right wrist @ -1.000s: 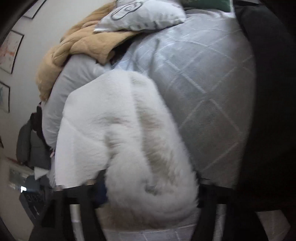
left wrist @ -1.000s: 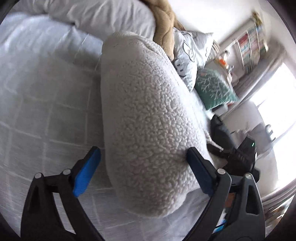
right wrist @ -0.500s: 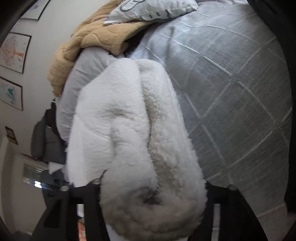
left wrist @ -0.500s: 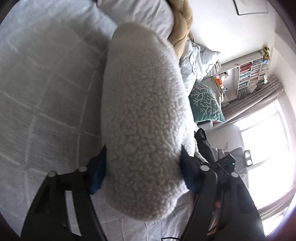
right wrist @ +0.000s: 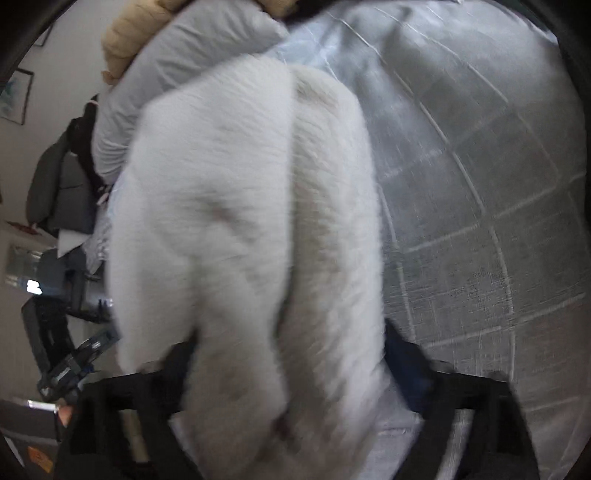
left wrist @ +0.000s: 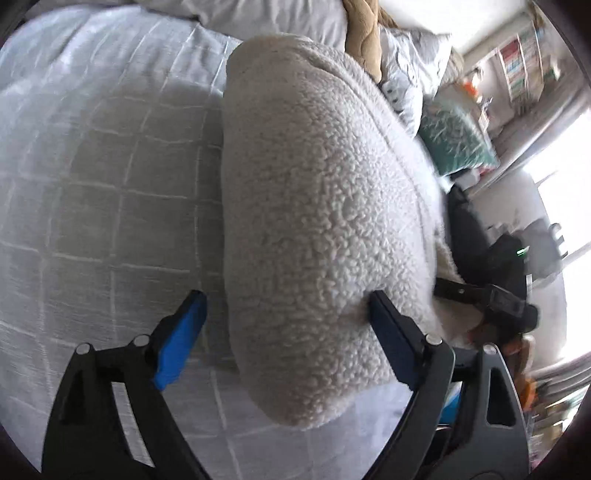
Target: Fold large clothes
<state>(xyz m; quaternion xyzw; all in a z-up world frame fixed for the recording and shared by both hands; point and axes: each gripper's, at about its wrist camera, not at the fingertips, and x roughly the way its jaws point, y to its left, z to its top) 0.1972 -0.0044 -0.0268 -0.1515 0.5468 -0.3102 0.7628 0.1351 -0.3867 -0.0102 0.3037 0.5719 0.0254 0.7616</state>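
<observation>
A folded white fleece garment (left wrist: 325,206) lies as a thick roll on the grey checked bed cover (left wrist: 110,184). My left gripper (left wrist: 284,295) straddles its near end and its jaws are opening. The left blue pad (left wrist: 181,339) stands clear of the fleece; the right pad (left wrist: 388,332) still brushes its side. In the right wrist view the same fleece (right wrist: 240,206) is blurred and fills the middle. My right gripper (right wrist: 291,343) straddles it with its jaws opening wide. Its left finger is partly hidden behind the pile, and its right finger (right wrist: 406,369) sits beside it.
A tan blanket (left wrist: 364,33), white pillows (left wrist: 258,18) and a teal cushion (left wrist: 458,144) pile up at the head of the bed. Bookshelves (left wrist: 524,62) and a bright window lie to the right. Dark clothes on a chair (right wrist: 55,192) stand off the bed's left side.
Half a second ago both grippers squeezed the fleece roll. Now both pairs of jaws have spread apart again, and both views have shifted across the bed.
</observation>
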